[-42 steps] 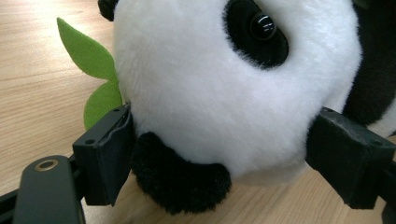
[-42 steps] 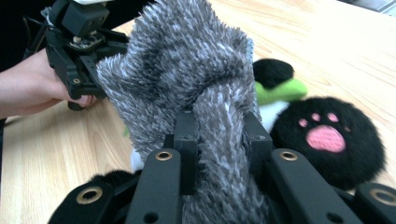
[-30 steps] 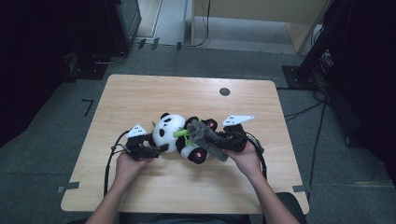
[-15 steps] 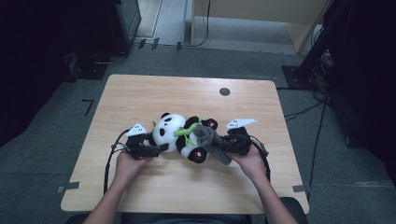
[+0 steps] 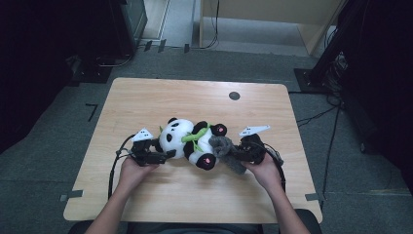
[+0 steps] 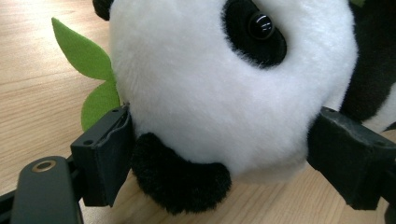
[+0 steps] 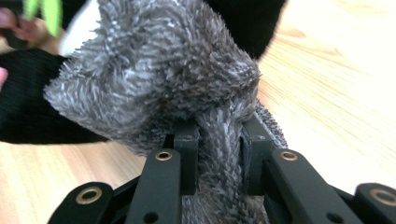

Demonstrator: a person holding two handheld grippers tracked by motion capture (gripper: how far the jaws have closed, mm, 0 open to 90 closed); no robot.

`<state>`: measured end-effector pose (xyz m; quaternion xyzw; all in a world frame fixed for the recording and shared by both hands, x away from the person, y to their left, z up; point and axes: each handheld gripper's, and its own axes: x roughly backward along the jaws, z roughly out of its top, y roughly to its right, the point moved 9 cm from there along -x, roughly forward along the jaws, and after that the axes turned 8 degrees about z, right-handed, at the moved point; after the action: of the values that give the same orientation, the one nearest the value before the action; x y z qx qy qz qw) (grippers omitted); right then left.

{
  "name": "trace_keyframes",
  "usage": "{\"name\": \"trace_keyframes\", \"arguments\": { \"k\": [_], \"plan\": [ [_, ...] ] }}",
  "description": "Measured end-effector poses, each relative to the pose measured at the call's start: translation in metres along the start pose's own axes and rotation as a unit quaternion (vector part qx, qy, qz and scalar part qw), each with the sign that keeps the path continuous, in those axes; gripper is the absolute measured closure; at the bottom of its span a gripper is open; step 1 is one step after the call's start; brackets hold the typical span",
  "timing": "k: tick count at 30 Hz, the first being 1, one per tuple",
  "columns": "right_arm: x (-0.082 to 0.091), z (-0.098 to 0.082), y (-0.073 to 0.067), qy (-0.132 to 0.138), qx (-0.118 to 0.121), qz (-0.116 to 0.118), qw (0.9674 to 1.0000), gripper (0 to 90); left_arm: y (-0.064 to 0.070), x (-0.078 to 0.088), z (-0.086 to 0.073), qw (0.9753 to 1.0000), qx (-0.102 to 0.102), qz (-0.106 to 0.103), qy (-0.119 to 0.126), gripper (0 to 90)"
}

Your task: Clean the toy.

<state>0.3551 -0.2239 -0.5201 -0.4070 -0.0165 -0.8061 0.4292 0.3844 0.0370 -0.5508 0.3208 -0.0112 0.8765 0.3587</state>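
Wooden table [image 5: 195,97] on grey carpet [image 5: 73,97], dark room around.

Landmark: plush panda [image 5: 187,139], lying on the table [image 5: 160,100], nearer the person's edge than the far edge. Left gripper [image 5: 165,155] at the panda's left, jaws on either side of its head [image 6: 224,84]. Leaf [image 6: 84,53] on the tabletop beside the head. Furry cloth [image 5: 226,151] at the panda's right, touching its legs. Right gripper [image 5: 237,152] right of the panda, on that cloth. Round mark [image 5: 234,95] behind the panda, near the far edge.
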Motion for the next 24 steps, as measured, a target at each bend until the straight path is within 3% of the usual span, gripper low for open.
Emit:
{"name": "trace_keyframes", "arguments": {
  "k": [5, 10, 16, 20, 24],
  "plan": [
    [0.020, 0.010, -0.007, 0.034, 0.003, 0.012, 0.9994, 75.7, 0.000, 0.000, 0.000, 1.0000, 0.000, 0.003, 0.000, 13.6],
    [0.040, 0.037, -0.028, 0.077, 0.024, 0.020, 0.9965, 75.9, 0.001, 0.001, 0.001, 1.0000, -0.002, 0.004, 0.001, 14.3],
    [0.037, 0.069, -0.049, 0.079, 0.051, 0.023, 0.9953, 75.9, 0.001, 0.001, 0.001, 1.0000, -0.002, 0.005, 0.005, 15.2],
    [0.028, 0.091, -0.063, 0.065, 0.078, 0.026, 0.9945, 75.9, 0.001, 0.001, 0.001, 1.0000, -0.001, 0.005, 0.005, 15.3],
    [0.018, 0.111, -0.073, 0.054, 0.090, 0.036, 0.9939, 75.7, 0.001, 0.001, 0.001, 1.0000, 0.000, 0.006, 0.005, 15.4]
  ]
}}
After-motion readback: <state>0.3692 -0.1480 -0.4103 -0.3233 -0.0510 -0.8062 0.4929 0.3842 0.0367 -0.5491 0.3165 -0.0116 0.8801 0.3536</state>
